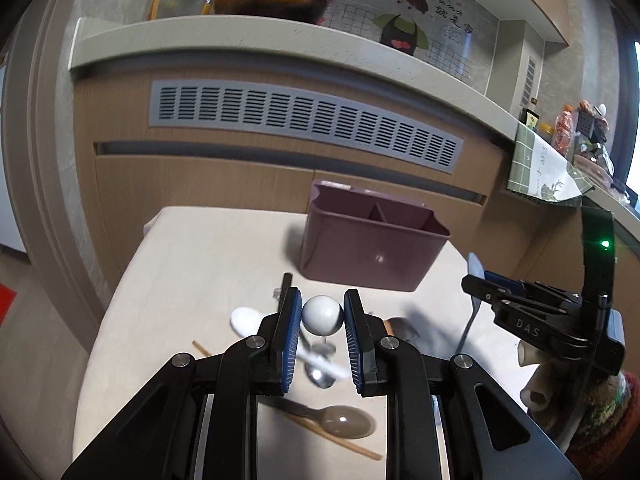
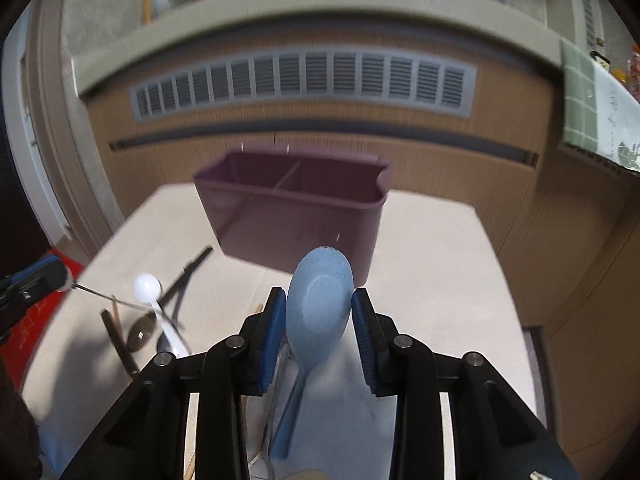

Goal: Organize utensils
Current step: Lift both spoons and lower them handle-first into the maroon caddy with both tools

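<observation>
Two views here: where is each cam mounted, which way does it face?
Left wrist: on the left gripper, looking forward-down past a white ball-ended utensil between its fingers; right gripper shows at right.
Right wrist: on the right gripper, same facing, around a blue spoon.
Shared: purple caddy, table, cabinet.

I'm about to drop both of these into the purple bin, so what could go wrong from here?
1. The left gripper pinches only a white ball end; that round surface could slip out.
2. The right gripper holds the blue spoon by its bowl, so the handle hangs and may swing.
3. Either could catch the purple caddy rim or divider.
</observation>
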